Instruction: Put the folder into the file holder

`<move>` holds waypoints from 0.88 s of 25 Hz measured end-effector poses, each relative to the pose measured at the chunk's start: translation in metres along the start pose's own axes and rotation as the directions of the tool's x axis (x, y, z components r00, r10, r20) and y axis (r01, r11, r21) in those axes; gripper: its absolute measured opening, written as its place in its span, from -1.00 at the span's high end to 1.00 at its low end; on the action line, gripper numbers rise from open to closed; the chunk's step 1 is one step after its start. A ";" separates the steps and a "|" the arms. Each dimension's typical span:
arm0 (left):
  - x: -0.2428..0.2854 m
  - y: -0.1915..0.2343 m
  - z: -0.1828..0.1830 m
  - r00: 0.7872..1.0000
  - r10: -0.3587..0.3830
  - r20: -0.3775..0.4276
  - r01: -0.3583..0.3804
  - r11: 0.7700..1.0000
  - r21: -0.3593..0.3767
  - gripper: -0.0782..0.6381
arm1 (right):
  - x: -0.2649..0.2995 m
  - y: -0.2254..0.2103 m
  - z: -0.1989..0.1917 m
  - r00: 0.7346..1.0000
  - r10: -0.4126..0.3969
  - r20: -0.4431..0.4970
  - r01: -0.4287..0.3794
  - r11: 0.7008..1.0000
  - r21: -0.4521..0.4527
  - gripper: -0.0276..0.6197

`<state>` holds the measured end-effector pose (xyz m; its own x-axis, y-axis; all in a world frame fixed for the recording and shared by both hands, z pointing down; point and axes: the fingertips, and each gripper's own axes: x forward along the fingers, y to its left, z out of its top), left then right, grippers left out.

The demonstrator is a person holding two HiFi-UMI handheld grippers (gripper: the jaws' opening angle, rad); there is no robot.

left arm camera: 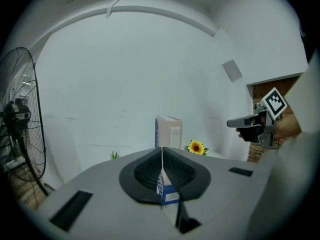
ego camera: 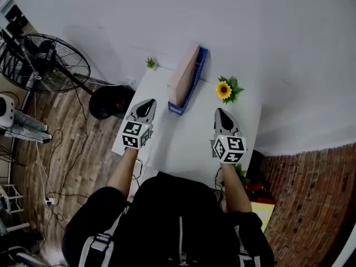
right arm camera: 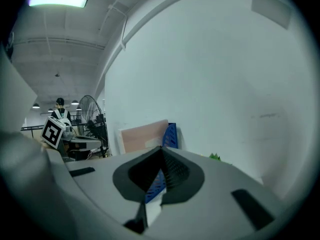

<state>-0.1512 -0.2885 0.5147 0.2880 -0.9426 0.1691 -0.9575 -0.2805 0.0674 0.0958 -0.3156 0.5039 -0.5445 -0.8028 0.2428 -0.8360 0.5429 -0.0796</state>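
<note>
Pale pink flat folder (ego camera: 183, 74) is standing upright on its long edge inside the blue perforated plastic file holder (ego camera: 196, 81), leaning against the holder's left wall. The holder is sitting on the far half of the white rectangular table (ego camera: 183, 143), with its long side running from near to far. A yellow artificial sunflower with green leaves (ego camera: 224, 89) is standing just to the right of the holder, apart from it. A small green potted plant (ego camera: 151, 63) is sitting at the far left corner of the table. A black wire-caged pedestal fan (ego camera: 44, 60) is standing on the wooden floor, well to the left of the table.

The left gripper (ego camera: 148, 101) is hovering over the near left part of the table, pointing toward the holder and clear of it. Its jaws are pressing fully together, tip against tip, and are gripping nothing. The right gripper (ego camera: 219, 112) is hovering over the near right part of the table, near the sunflower and well apart from the left gripper. Its jaws are likewise meeting at the tips and are carrying nothing. Neither gripper is touching the folder, the holder or the table.
</note>
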 end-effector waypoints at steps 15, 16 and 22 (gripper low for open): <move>0.007 0.001 0.003 1.000 -0.016 0.004 0.016 1.000 -0.003 0.70 | -0.004 -0.009 0.010 0.999 -0.023 0.035 0.022 1.000 0.010 0.90; 0.008 0.001 0.003 1.000 -0.017 0.006 0.017 1.000 -0.005 0.70 | -0.004 -0.010 0.009 0.999 -0.024 0.036 0.024 1.000 0.011 0.90; 0.012 -0.001 0.002 0.999 -0.032 -0.008 0.032 0.999 -0.009 0.70 | -0.004 -0.011 0.006 0.999 -0.023 0.030 0.023 1.000 0.015 0.90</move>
